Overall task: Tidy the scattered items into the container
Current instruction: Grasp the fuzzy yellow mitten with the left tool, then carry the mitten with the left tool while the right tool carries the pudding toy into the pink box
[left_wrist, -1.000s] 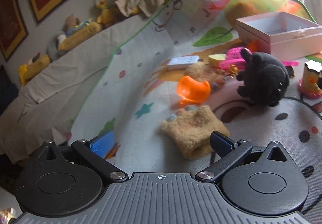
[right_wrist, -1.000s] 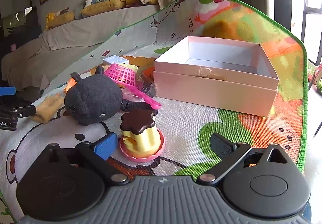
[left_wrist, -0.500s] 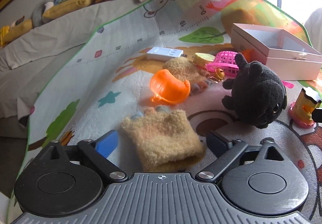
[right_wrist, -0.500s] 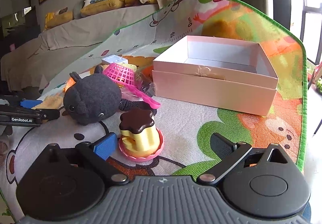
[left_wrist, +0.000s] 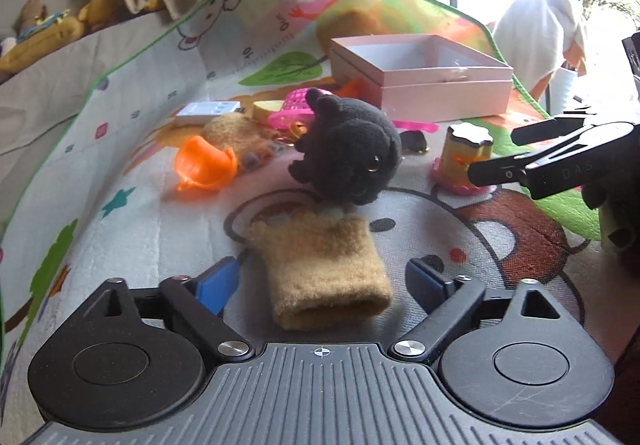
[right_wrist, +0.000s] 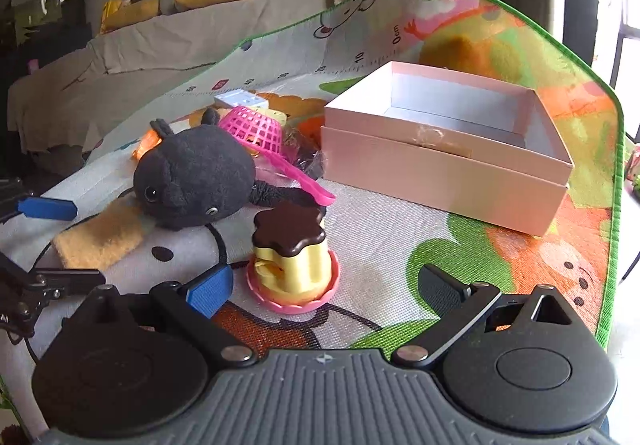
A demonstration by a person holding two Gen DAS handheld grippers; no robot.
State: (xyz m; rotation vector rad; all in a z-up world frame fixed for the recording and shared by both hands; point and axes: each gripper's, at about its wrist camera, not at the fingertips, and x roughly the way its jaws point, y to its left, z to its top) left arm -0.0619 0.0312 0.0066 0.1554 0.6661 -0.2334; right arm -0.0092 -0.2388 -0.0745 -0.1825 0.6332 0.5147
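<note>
A tan fuzzy glove [left_wrist: 324, 269] lies flat on the play mat between the fingers of my left gripper [left_wrist: 320, 283]. Its jaws are opening, and the pads stand clear of the glove on both sides. Just beyond the glove sits a black plush toy [left_wrist: 348, 157]. My right gripper [right_wrist: 324, 289] is open low over the mat, with a yellow pudding toy [right_wrist: 292, 265] on a pink base between its fingers, nearer the left one and untouched. The open pink box [right_wrist: 440, 181] stands behind it to the right, with nothing visible inside.
An orange cup [left_wrist: 204, 165], a second tan glove [left_wrist: 236, 133], a pink basket [right_wrist: 252, 129] with a handle and a small white box [left_wrist: 208, 111] lie beyond the plush. The mat's green edge [right_wrist: 616, 205] runs on the right. A cloth-covered ledge with toys lies behind.
The left view has swung to the right and drawn closer, so the tan glove now lies between the left fingers and the right gripper shows at the right. The right gripper has stayed put.
</note>
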